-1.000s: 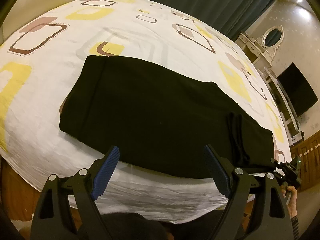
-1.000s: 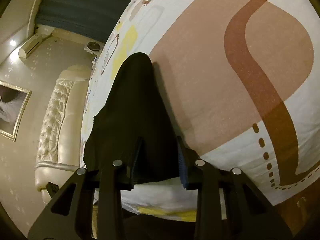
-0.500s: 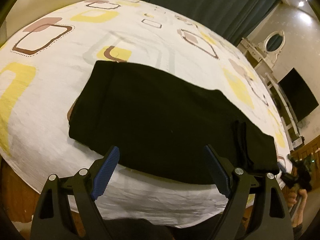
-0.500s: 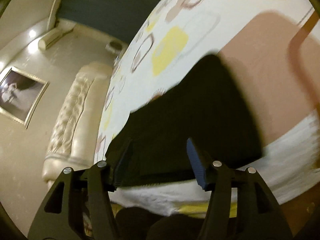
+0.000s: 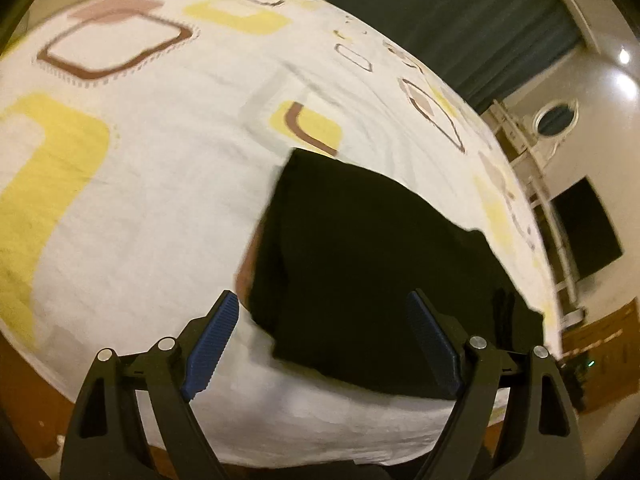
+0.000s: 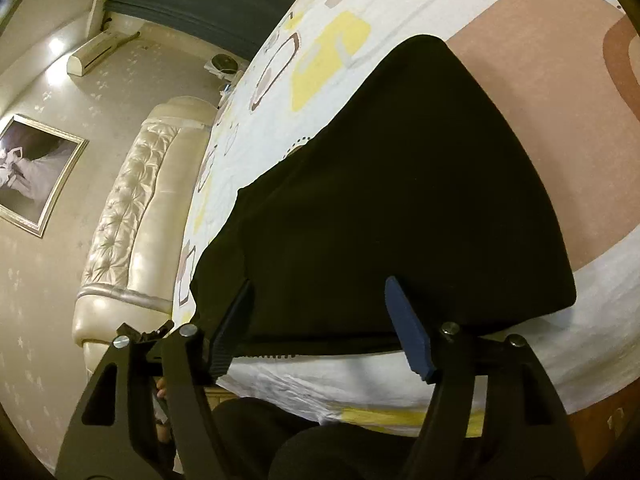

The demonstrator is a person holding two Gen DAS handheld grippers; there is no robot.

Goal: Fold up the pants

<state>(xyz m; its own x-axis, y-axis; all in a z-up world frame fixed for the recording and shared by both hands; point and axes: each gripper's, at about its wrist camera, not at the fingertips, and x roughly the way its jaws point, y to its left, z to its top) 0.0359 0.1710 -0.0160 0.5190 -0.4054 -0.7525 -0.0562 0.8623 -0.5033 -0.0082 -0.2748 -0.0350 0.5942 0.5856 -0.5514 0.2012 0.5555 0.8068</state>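
Note:
The black pants [image 5: 372, 264] lie flat on the patterned bed sheet [image 5: 152, 184], folded lengthwise into a long band near the bed's front edge. My left gripper [image 5: 324, 340] is open, hovering just above the pants' near left corner, holding nothing. In the right wrist view the pants [image 6: 400, 208] fill the middle. My right gripper [image 6: 320, 328] is open over the near edge of the pants, holding nothing. The left gripper shows at the lower left of the right wrist view [image 6: 156, 330].
The bed's front edge runs just below both grippers. A padded cream headboard [image 6: 132, 216] and a framed picture [image 6: 32, 172] are at the left. Dark curtains [image 5: 460, 16], a dresser with an oval mirror [image 5: 556, 116] and a dark TV [image 5: 588, 232] stand beyond the bed.
My right gripper has let go of the pants' end and opened, then pulled back and swung left. My left gripper stayed open and shifted left toward the pants' other end.

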